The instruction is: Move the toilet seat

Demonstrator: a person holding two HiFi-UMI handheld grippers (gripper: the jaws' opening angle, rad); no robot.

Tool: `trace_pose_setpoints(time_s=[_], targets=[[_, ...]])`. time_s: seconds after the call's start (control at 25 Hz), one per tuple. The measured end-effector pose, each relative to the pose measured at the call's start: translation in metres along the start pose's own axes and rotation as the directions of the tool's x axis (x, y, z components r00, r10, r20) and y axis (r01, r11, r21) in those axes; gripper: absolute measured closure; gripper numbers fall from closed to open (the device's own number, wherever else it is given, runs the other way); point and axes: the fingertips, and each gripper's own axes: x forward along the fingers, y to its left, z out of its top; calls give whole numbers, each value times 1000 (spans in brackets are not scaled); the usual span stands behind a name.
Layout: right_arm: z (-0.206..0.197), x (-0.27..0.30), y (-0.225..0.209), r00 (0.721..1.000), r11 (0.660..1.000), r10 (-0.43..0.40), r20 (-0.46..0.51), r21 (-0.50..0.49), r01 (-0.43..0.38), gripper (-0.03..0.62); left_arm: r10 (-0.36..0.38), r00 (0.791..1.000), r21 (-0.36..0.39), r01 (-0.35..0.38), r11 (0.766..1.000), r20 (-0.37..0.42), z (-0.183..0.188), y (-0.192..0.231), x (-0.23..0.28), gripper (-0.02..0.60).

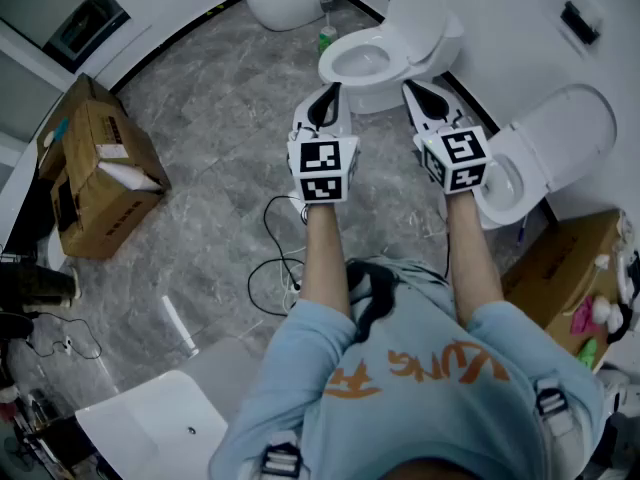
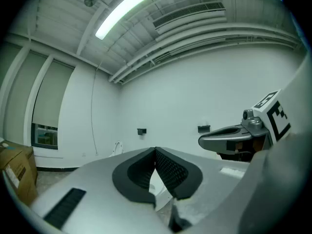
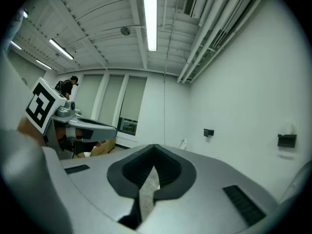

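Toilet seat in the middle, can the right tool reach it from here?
Probably yes. The right tool points toward the seat, looks close, and nothing stands between them. Its jaws are shut, so they'd have to open first.

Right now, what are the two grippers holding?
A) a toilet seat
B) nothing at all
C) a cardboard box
B: the left gripper and the right gripper each have their jaws closed together with nothing between them.
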Motion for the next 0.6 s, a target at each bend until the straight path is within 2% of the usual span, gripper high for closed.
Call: trace_pose_setpoints(time_s=[0.2,0.32,0.48,0.6], targets=[[8,4,-1,999,1000,-22,30,15,22,595,-7,1000,-26,7,1000,11,3,8,1,583],[23,4,-6,997,998,-52,51,-15,53,594,0,1000,-30,0,1000,5,4,20,3,584],[32,13,-23,994,996,-81,71,45,78,594,5,1000,-32,-5,999,7,8,39,4,584],[32,27,-26,996,997,-66,62,38,64,594,19,1000,-37,-18,999,20,10,53,10,584]])
